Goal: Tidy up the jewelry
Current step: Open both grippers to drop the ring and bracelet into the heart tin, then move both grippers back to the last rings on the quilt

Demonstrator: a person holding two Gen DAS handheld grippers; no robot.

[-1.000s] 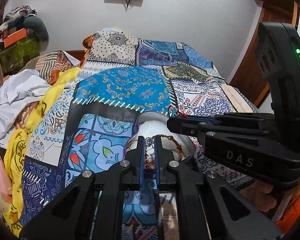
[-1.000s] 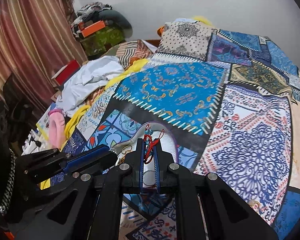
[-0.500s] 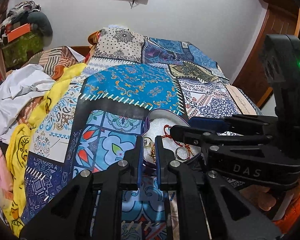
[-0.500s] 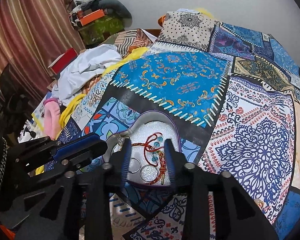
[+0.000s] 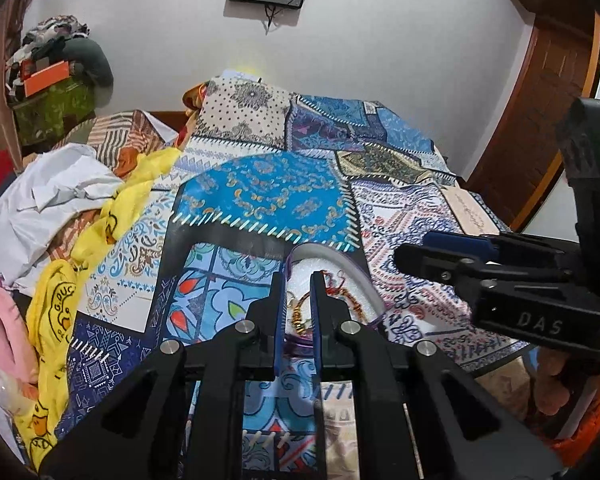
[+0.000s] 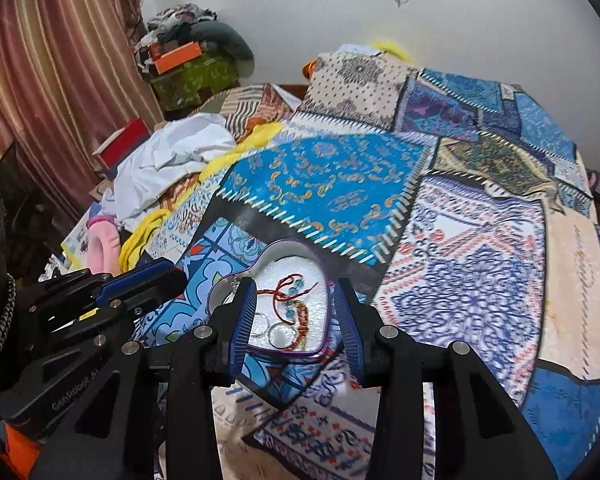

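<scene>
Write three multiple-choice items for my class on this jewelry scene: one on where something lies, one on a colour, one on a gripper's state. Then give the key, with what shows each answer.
1. Where does the red cord bracelet lie?
A. In the heart-shaped box
B. On the white cloth
C. Between the right gripper's pads

2. What colour is the box's rim?
A. Yellow
B. Purple
C. Orange

3. How does the right gripper stand?
A. Shut on a ring
B. Shut on nothing
C. Open

Key: 1 A, the cord rests on the box's white lining beside two silver rings. 2 B, a purple edge outlines the heart. 3 C, its blue pads stand wide apart either side of the box, holding nothing.
</scene>
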